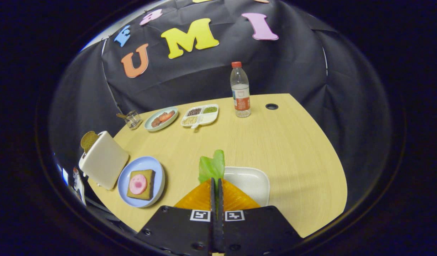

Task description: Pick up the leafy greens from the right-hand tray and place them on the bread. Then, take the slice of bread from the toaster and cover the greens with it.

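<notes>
My gripper (216,180) is shut on the leafy greens (212,166), which stick up from between the orange fingers (199,197) above the table. Just beyond and right of the fingers lies the white tray (249,181), bare inside. To the left sits a blue plate (142,165) with a slice of bread (146,190) topped by a pink round of ham (137,184). Left of the plate stands the white toaster (104,164) with a brown bread slice (88,139) poking out of its top.
At the table's back stand a water bottle (240,90), a white divided dish of grains (200,115), a pale green plate of food (161,118) and a small wire basket (132,119). A cable hole (271,106) lies near the bottle.
</notes>
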The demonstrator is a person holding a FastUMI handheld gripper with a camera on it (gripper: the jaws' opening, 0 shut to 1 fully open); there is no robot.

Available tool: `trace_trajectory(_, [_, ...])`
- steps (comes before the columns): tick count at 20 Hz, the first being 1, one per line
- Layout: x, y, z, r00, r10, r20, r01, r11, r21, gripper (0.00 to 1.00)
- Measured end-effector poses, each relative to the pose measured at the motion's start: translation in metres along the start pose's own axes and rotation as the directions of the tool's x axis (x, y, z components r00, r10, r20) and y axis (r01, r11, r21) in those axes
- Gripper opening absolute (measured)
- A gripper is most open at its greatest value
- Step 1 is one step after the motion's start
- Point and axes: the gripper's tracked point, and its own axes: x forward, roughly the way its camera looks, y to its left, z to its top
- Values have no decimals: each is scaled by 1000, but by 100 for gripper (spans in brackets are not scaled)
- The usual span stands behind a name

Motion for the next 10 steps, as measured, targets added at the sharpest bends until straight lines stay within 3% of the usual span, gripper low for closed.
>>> trace_trajectory(6, [-17,75,27,999,15,52,-13,999,-41,0])
trace_trajectory(10, [-2,120,30,998,7,59,0,993,-119,0])
